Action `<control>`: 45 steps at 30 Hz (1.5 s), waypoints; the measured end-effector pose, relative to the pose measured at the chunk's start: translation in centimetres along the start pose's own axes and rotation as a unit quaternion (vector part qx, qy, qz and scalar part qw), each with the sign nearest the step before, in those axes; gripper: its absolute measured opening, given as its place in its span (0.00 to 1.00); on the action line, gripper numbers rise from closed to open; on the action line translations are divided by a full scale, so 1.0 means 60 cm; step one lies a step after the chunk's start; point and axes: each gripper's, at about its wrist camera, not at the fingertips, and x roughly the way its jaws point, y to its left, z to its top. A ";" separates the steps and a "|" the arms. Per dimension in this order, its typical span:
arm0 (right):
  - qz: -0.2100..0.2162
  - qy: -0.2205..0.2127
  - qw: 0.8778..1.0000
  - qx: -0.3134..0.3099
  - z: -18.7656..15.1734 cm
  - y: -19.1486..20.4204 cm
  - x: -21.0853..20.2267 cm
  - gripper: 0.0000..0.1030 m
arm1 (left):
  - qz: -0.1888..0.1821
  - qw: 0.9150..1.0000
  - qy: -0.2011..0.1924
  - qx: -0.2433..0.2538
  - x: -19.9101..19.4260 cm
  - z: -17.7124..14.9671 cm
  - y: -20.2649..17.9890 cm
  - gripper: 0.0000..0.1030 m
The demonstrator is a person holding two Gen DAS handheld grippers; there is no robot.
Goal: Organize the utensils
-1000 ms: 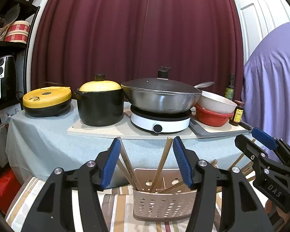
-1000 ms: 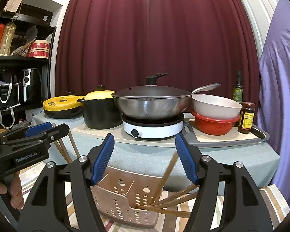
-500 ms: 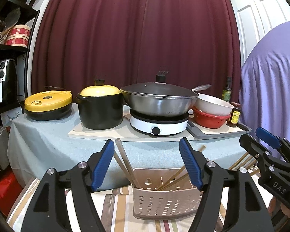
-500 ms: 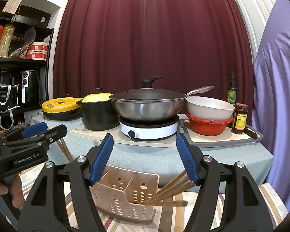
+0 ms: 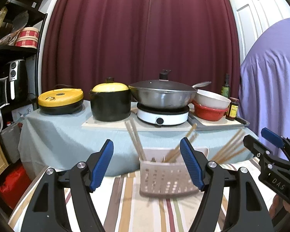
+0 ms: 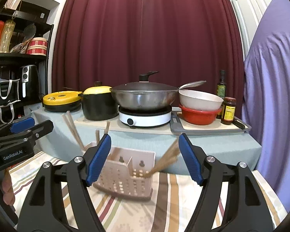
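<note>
A beige perforated utensil basket (image 5: 167,176) stands on a striped cloth (image 5: 125,208); it also shows in the right wrist view (image 6: 125,176). Several wooden chopsticks (image 5: 136,141) stick out of it, some upright at the left, some leaning right (image 6: 167,160). My left gripper (image 5: 147,164) is open and empty, its blue pads either side of the basket and nearer the camera. My right gripper (image 6: 144,158) is open and empty, likewise in front of the basket. Each gripper shows at the edge of the other's view.
Behind the basket is a table with a grey-blue cloth (image 5: 67,135) holding a yellow-lidded cooker (image 5: 60,101), a black pot (image 5: 110,102), a wok on a white hob (image 5: 162,104), stacked bowls (image 5: 210,104) and bottles. Shelves stand at left (image 6: 13,73).
Both grippers have drawn back and up from the basket and opened wider. The chopsticks at the right have shifted and are blurred with motion.
</note>
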 end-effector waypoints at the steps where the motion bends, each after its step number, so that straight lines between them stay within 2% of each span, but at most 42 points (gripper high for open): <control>1: 0.000 0.002 1.000 0.001 -0.003 0.001 -0.012 0.69 | 0.001 1.000 0.003 0.001 -0.010 -0.005 0.000 0.67; 9: 0.000 0.007 1.000 0.003 -0.022 0.007 -0.098 0.75 | 0.011 1.000 0.011 -0.003 -0.094 -0.038 0.000 0.72; 20: 0.013 0.022 1.000 -0.014 -0.062 0.030 -0.227 0.77 | 0.025 0.999 0.031 -0.003 -0.207 -0.095 -0.002 0.74; 26: 0.019 0.033 0.999 -0.011 -0.085 0.035 -0.276 0.77 | 0.029 0.999 0.041 0.004 -0.248 -0.121 -0.004 0.75; 34: 0.020 0.040 0.999 -0.005 -0.105 0.031 -0.301 0.78 | 0.033 0.998 0.051 0.000 -0.269 -0.145 0.001 0.76; 45: 0.019 0.037 0.999 -0.005 -0.111 0.032 -0.313 0.78 | 0.025 0.999 0.047 0.003 -0.281 -0.150 -0.005 0.77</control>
